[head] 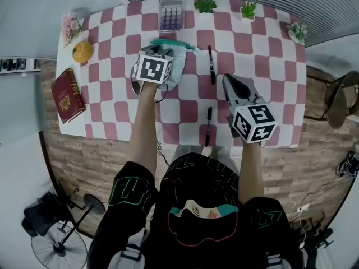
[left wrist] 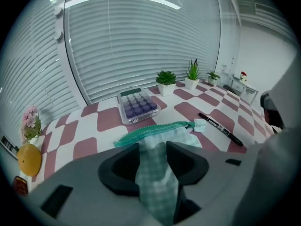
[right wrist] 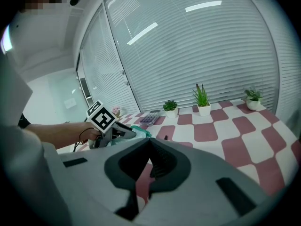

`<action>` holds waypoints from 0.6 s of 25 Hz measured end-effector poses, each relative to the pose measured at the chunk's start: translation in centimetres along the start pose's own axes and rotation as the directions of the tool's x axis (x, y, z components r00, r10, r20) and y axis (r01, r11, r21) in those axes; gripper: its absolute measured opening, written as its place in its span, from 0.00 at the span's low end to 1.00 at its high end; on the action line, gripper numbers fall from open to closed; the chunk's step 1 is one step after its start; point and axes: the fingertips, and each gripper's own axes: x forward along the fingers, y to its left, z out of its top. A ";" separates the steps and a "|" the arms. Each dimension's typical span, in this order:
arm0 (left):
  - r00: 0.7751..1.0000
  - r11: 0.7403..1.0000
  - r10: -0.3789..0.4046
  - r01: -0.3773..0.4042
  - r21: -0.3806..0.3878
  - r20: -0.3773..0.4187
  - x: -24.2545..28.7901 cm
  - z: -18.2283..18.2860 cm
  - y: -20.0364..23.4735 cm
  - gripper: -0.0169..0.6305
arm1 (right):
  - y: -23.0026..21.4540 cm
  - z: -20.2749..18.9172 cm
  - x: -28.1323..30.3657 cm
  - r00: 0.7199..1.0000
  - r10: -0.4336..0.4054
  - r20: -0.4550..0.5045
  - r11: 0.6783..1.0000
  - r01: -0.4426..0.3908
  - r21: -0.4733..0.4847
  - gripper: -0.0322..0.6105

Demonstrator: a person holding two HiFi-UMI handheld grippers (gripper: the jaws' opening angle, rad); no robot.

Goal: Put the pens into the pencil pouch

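Note:
A green checked pencil pouch (head: 176, 64) (left wrist: 165, 136) with a teal zipper lies at the table's middle back. My left gripper (head: 160, 51) (left wrist: 153, 160) hangs over its near end with the jaws wide apart; pouch fabric lies between them, not pinched. One black pen (head: 211, 64) (left wrist: 221, 129) lies just right of the pouch. A second black pen (head: 208, 126) lies near the front edge. My right gripper (head: 227, 79) (right wrist: 149, 147) hovers between the two pens, to their right, its jaws together with nothing in them.
A clear box of purple caps (head: 171, 15) (left wrist: 138, 106) and potted plants (head: 205, 5) (head: 248, 9) (head: 298, 32) line the back edge. An orange (head: 82, 51), pink flowers (head: 70, 26) and a red book (head: 68, 95) sit at the left.

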 end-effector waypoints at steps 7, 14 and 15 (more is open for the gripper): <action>0.999 0.998 0.002 0.000 -0.057 0.042 0.0 -0.3 0.4 0.12 | 0.9 0.1 0.2 1.000 -0.002 -0.005 1.000 0.002 -0.012 0.05; 0.998 0.996 -0.015 0.020 -0.083 0.061 0.7 -1.0 0.3 0.04 | 2.2 0.4 0.0 1.000 0.005 -0.005 0.999 -0.005 -0.035 0.05; 0.998 0.997 -0.016 0.021 -0.080 0.060 0.7 -1.1 0.3 0.04 | 2.3 0.6 -0.1 1.000 0.005 -0.001 0.999 -0.005 -0.039 0.05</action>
